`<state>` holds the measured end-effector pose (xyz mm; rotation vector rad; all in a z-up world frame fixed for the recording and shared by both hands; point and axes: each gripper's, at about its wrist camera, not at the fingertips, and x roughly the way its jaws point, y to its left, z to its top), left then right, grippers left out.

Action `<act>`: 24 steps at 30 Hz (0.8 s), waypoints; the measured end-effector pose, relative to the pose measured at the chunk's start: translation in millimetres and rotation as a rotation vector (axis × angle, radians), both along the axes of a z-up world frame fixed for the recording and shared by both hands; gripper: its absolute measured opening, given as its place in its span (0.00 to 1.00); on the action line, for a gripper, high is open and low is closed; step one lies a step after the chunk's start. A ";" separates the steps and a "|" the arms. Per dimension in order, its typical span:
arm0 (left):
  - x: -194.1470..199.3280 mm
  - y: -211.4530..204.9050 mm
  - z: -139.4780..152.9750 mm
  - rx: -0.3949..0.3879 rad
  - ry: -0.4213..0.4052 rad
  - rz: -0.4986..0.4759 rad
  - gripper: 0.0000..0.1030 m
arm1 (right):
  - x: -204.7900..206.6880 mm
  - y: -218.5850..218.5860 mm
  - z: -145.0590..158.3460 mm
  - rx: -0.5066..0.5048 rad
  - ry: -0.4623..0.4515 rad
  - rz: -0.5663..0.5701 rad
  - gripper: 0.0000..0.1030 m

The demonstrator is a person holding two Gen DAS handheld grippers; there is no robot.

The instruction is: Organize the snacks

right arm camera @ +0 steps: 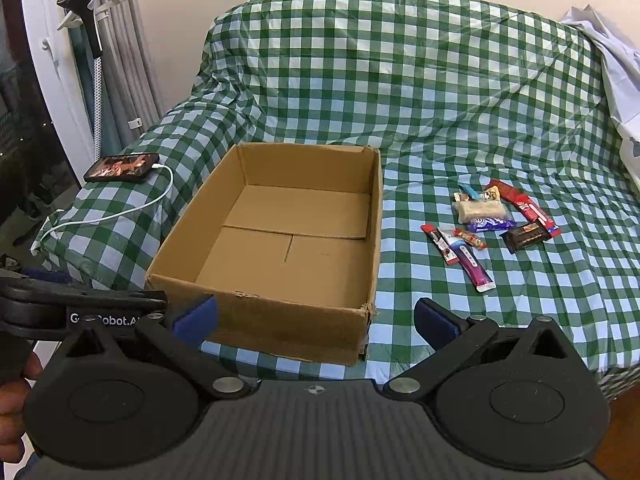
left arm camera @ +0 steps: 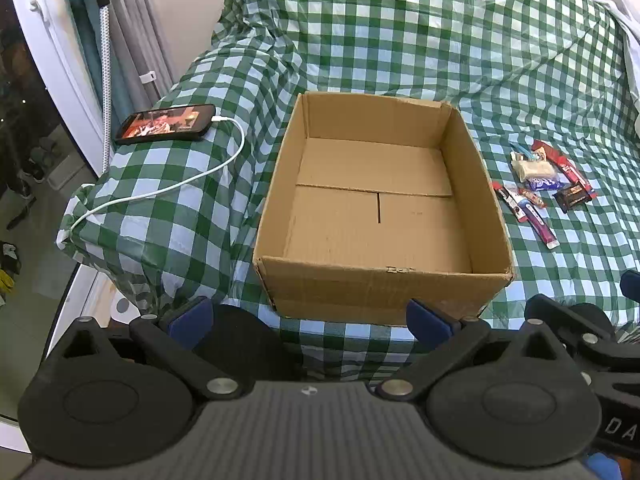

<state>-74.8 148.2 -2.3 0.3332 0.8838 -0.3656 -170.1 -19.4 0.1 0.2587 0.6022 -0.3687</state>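
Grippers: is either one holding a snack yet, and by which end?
Nothing held. The left gripper and right gripper are both open and bare; the snacks lie untouched beside the empty cardboard box.

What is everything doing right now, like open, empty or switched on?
Box: open on top, empty.
Snacks: wrapped, loose on the cloth, outside the box.
Phone: screen lit, cable plugged in.
Left gripper: open, holds nothing.
Right gripper: open, holds nothing.
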 end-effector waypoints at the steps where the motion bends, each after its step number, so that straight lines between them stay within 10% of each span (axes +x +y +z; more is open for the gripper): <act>1: 0.1 -0.1 -0.4 0.002 0.001 0.000 1.00 | -0.7 0.1 -0.4 -0.001 0.000 0.000 1.00; 17: 8.5 -20.8 -11.8 0.044 0.065 -0.034 1.00 | 8.1 -37.9 0.9 0.136 0.078 -0.045 1.00; 24: 12.2 -68.7 -4.6 0.056 0.063 -0.115 1.00 | -18.9 -74.4 -7.6 0.054 0.021 -0.236 1.00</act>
